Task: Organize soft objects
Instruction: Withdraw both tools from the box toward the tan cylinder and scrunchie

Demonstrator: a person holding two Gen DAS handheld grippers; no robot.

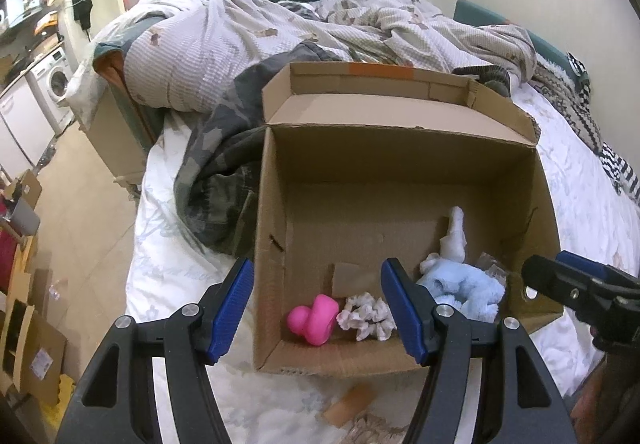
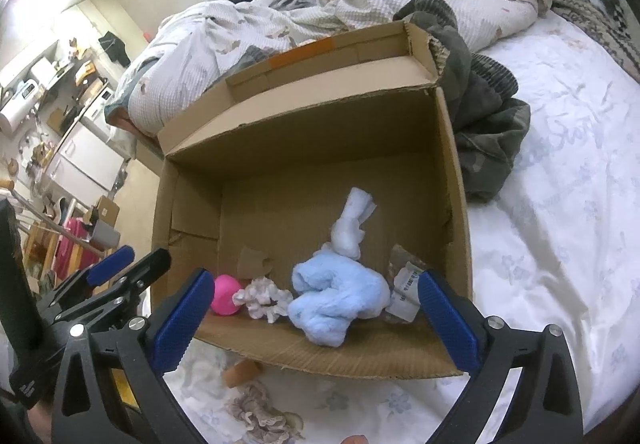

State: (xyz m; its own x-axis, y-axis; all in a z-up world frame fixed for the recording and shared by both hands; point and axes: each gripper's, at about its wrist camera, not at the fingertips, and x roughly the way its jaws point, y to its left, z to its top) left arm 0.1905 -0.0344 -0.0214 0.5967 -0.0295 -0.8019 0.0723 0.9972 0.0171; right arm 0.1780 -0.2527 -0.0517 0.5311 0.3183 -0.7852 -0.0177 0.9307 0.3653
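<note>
**Inspector:** Left tongs [image 1: 316, 314] wide, empty; right tongs [image 2: 314, 318] wide, empty. Both hover at the near wall of the cardboard box [image 2: 192, 212], lower frame.

**Clerk:** Contents?

**Inspector:** Pink toy [image 1: 314, 320], scrunchie [image 1: 366, 316], blue plush [image 2: 340, 302], white cloth [image 2: 352, 230] inside. A lace scrunchie [image 2: 260, 414] lies outside on the bed [image 2: 560, 204], bottom centre.

**Clerk:** Risk?

**Inspector:** Likely overlooked; thin lace may slip a loose pinch.

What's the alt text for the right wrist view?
An open cardboard box on a bed holds a blue plush, white cloth, scrunchie and pink toy. The open right gripper hovers at its near edge.
</note>
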